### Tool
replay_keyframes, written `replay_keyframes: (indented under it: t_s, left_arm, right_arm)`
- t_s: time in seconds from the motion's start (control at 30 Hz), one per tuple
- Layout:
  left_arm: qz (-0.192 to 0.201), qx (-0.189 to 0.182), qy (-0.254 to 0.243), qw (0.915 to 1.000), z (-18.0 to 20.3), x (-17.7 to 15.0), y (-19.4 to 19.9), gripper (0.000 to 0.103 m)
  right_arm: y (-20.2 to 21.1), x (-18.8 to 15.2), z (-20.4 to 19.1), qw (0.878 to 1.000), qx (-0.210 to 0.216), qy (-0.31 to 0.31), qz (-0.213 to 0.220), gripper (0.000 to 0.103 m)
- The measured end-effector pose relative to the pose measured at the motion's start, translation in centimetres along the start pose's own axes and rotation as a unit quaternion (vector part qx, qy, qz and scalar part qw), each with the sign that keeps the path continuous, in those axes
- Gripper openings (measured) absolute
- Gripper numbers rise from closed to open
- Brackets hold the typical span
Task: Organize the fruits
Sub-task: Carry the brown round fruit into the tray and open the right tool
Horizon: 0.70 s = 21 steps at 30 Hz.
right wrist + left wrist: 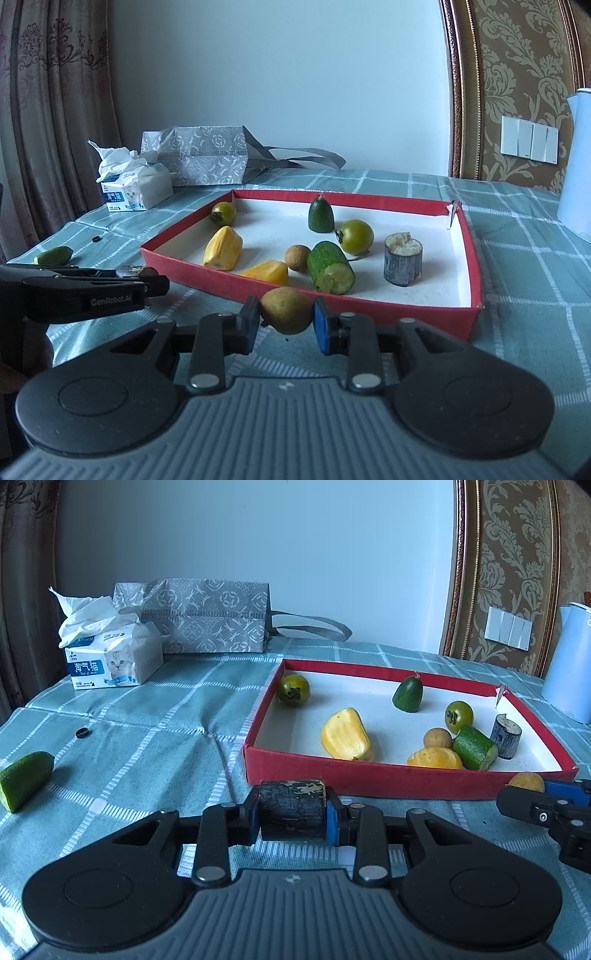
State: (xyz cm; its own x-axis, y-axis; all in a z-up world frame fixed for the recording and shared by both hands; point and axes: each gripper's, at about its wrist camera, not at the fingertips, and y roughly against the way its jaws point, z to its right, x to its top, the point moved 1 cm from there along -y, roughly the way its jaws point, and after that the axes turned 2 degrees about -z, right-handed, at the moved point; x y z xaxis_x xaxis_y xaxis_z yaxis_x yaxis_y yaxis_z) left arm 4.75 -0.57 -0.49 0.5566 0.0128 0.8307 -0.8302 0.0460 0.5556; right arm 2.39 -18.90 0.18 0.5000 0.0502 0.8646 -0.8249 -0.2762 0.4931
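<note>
Before the left wrist camera, the left gripper (pixel 292 814) clamps a dark sugarcane piece (pixel 291 805) just short of the red tray (pixel 369 775) holding tomatoes, jackfruit, cucumber pieces, a longan and another cane stub, while from the right wrist, the right gripper (pixel 286 325) clamps a brownish longan (pixel 286 311) beside that tray's near wall (pixel 369 306).

right gripper (pixel 286 325) clamped on a brown longan (pixel 286 311), just outside the near wall of the red tray (pixel 369 308). inside the tray: second longan (pixel 297 258) near the middle, cut cucumber piece (pixel 331 272) touching its right side, two yellow jackfruit pieces (pixel 223 248) (pixel 268 273) left of it, two green tomatoes (pixel 224 213) (pixel 356 236), a cucumber tip (pixel 321 215) upright toward the far wall, sugarcane stub (pixel 402 260) upright at right. left gripper (pixel 147 278) left of the tray, its grip unclear. lime wedge (pixel 53 255) further left on the checked cloth (pixel 524 258).
</note>
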Motion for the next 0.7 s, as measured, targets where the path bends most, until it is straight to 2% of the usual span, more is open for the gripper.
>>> replay_keyframes:
  t_s: [0.27, 0.43, 0.7]
  left_arm:
    - [0.007, 0.000, -0.001, 1.0000, 0.1, 0.0, 0.2, 0.033]
    - [0.009, 0.001, -0.001, 1.0000, 0.1, 0.0, 0.3, 0.033]
    - [0.008, 0.001, 0.002, 1.0000, 0.1, 0.1, 0.3, 0.033]
  right_arm:
    - [0.1, 0.2, 0.5, 1.000, -0.012, -0.010, 0.012, 0.029]
    - [0.7, 0.7, 0.7, 0.999, -0.019, -0.014, 0.034, 0.029]
    - [-1.8, 4.2, 0.5, 0.999, -0.032, 0.008, 0.039, 0.029]
